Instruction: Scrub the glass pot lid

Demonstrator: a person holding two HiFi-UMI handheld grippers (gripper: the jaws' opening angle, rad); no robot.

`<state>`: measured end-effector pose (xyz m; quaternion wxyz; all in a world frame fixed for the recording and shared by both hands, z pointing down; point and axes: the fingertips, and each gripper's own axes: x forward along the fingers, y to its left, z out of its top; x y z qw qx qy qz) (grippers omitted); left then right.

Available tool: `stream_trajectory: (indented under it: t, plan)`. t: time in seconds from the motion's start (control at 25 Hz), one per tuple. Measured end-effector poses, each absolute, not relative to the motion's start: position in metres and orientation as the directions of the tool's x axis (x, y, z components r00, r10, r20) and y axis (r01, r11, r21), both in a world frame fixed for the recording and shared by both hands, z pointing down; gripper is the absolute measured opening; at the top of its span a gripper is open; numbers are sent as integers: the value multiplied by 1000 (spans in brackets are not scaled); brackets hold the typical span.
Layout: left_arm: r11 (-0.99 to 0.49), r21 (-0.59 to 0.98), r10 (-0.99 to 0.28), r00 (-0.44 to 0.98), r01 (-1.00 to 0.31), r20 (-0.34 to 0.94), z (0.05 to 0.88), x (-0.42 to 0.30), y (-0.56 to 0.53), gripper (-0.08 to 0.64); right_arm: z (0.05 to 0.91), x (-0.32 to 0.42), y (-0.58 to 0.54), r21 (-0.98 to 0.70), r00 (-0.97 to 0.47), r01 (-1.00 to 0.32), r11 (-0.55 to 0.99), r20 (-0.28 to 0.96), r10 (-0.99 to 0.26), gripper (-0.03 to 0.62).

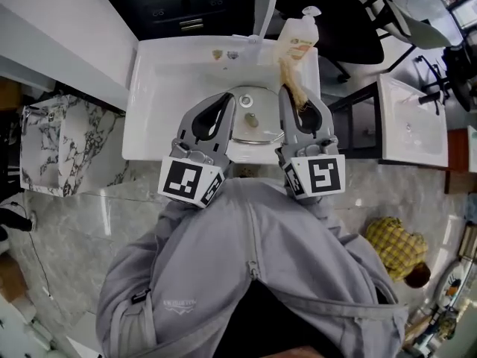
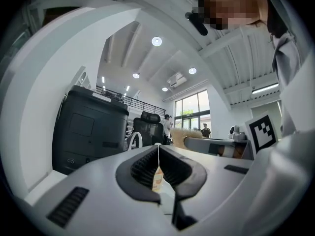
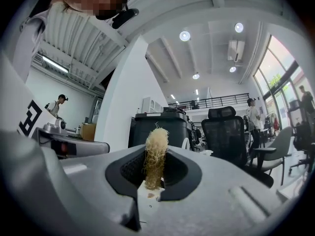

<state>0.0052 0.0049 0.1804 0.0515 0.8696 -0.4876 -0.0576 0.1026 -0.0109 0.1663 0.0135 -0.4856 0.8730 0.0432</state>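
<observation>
The glass pot lid (image 1: 252, 124), round with a metal rim and a centre knob, lies in the white sink (image 1: 153, 88); both grippers hang over its near part. My left gripper (image 1: 226, 99) is shut with nothing between its jaws, which meet in the left gripper view (image 2: 158, 149). My right gripper (image 1: 289, 95) is shut on a tan loofah scrubber (image 1: 293, 85), whose fibrous tuft sticks out past the jaws (image 3: 155, 154). Neither gripper view shows the lid; both look out across the room.
A soap pump bottle (image 1: 299, 39) and the faucet (image 1: 262, 6) stand at the sink's back rim. A marble block (image 1: 59, 144) sits left, a second white sink (image 1: 414, 121) right, and a black office chair (image 1: 339, 21) behind.
</observation>
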Motion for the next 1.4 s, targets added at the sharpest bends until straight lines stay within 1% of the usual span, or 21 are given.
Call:
stream_trajectory:
  t: [0.24, 0.4, 0.76, 1.0, 1.12, 1.4]
  plan:
    - [-491, 126, -869, 495, -862, -7, 194, 18, -8, 11, 185, 109, -31, 20, -565, -825, 565, -55, -823, 40]
    - [-502, 115, -861, 508, -857, 32, 203, 19, -15, 11, 195, 101, -43, 3, -580, -814, 581, -34, -814, 40]
    - [-532, 120, -837, 542, -838, 73, 209, 8, -37, 11, 206, 84, -60, 5, -568, -823, 568, 19, -823, 40]
    - [-519, 128, -842, 531, -845, 92, 233, -4, -56, 11, 240, 76, -80, 11, -563, -824, 567, 97, -821, 40]
    - [-512, 150, -838, 530, -846, 129, 251, -6, -59, 11, 259, 72, -88, 5, -567, -818, 575, 155, -809, 40]
    - [-487, 165, -833, 513, -858, 208, 298, -15, -77, 11, 316, 69, -118, 32, -598, -784, 620, 229, -768, 40]
